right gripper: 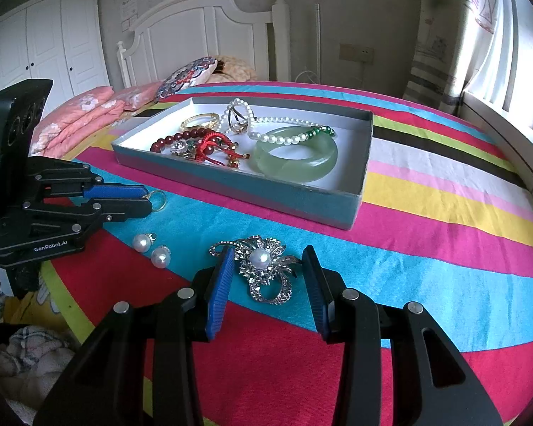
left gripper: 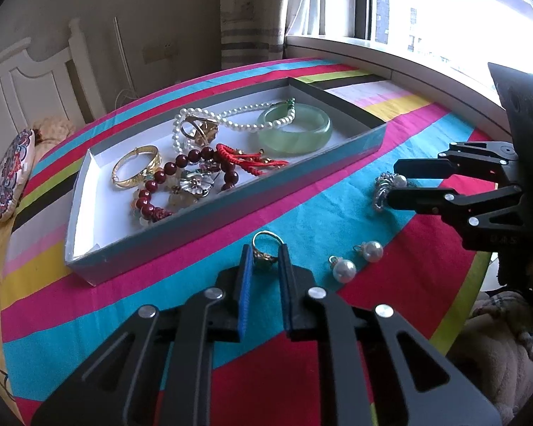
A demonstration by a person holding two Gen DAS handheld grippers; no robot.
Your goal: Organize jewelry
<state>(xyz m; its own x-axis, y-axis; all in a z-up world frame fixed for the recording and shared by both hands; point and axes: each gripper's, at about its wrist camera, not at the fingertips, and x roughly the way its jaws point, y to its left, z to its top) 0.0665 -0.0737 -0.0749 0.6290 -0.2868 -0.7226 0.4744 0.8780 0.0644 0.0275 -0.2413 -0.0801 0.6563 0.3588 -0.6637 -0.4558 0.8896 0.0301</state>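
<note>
A shallow blue box (left gripper: 209,209) (right gripper: 231,181) on the striped cloth holds a jade bangle (left gripper: 295,127) (right gripper: 296,152), a pearl necklace (left gripper: 245,113), a gold bangle (left gripper: 136,170), red beads and other pieces. My left gripper (left gripper: 264,252) (right gripper: 147,198) has its fingers close on either side of a gold ring (left gripper: 264,248) (right gripper: 158,200) that lies on the cloth. My right gripper (right gripper: 268,257) (left gripper: 391,184) is open, its fingers on both sides of a silver pearl brooch (right gripper: 263,266) (left gripper: 385,186). Two pearl earrings (left gripper: 357,261) (right gripper: 151,248) lie between the grippers.
The striped cloth (left gripper: 337,213) covers a round surface whose edge curves near the window sill (left gripper: 373,53). A bed with pink bedding (right gripper: 85,113) and a patterned cushion (right gripper: 188,74) lies behind the box.
</note>
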